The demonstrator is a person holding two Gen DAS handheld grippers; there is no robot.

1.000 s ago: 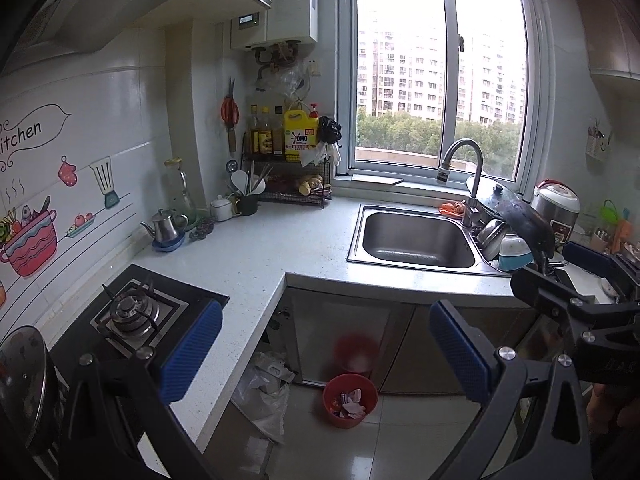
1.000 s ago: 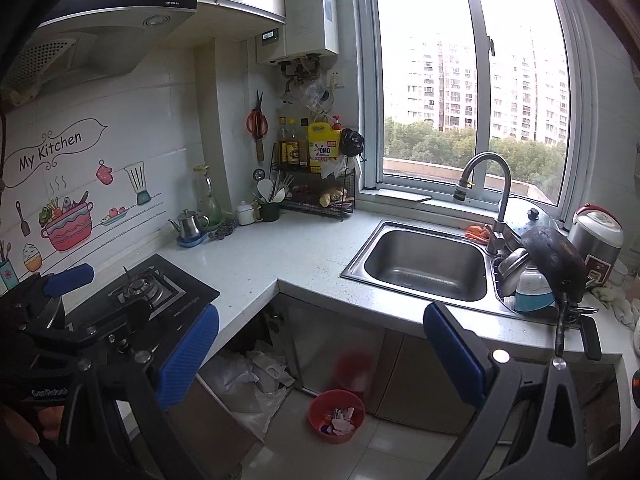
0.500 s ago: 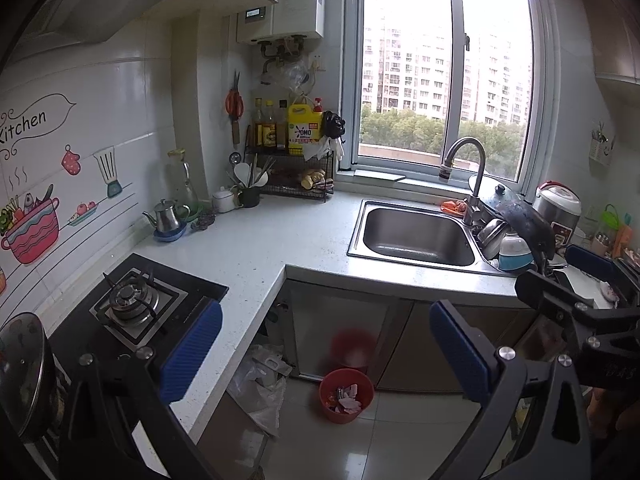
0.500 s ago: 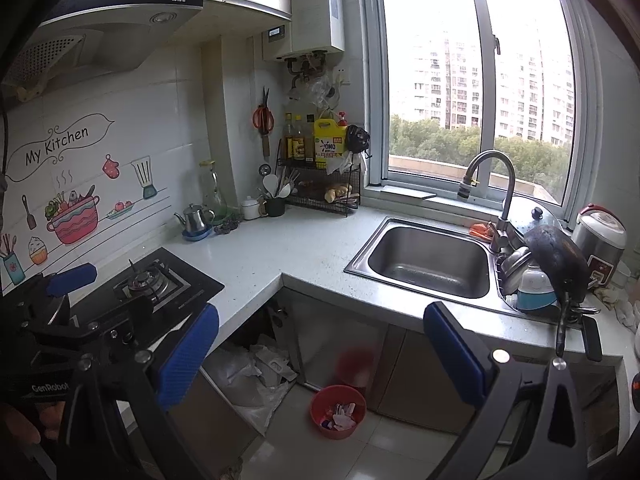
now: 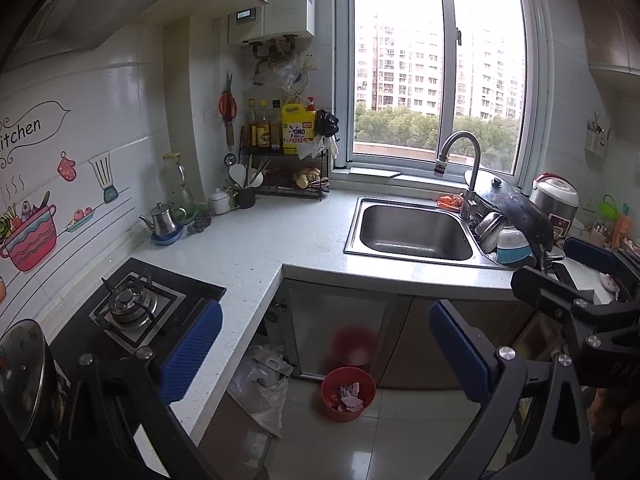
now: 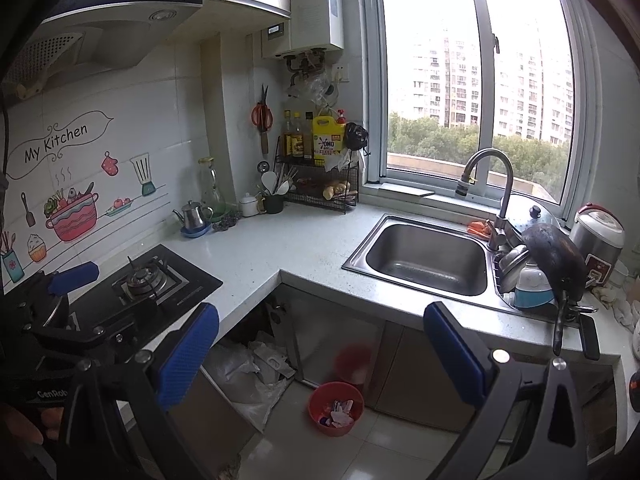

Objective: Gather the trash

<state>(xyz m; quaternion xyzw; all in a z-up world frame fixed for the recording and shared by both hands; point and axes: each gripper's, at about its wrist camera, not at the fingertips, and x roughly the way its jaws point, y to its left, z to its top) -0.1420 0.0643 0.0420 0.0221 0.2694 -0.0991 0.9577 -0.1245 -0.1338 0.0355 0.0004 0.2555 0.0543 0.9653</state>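
- The left claw [image 5: 326, 354] is spread wide with nothing between its blue pads; it hangs in the air over the floor in front of the L-shaped tabletop [image 5: 256, 248].
- The right claw [image 6: 320, 354] is likewise spread wide and holds nothing, at much the same height and facing the same corner of the kitchen.
- Each claw shows in the other's view: the right one at the right edge of the left wrist view, the left one at the left edge of the right wrist view, above the stove.
- A red waste bin [image 5: 348, 398] stands on the tiled floor [image 5: 400, 440] just in front of the cabinet doors [image 5: 344, 320] under the sink; scraps of paper trash [image 6: 338, 416] lie inside it.
- Crumpled clear plastic bags [image 6: 248, 376] lie on the floor at the inner corner below the tabletop, left of the bin and near it.
- On the tabletop, a gas stove [image 5: 132, 304] sits at the left and a steel sink [image 5: 414, 232] under the window, its basin bare.
- A dark pan [image 6: 554, 258] leans over stacked dishes just right of the sink, beside a rice cooker [image 6: 598, 236].
- A small kettle [image 5: 164, 220] on a blue dish and a wire rack [image 5: 290, 176] with bottles stand along the back wall.
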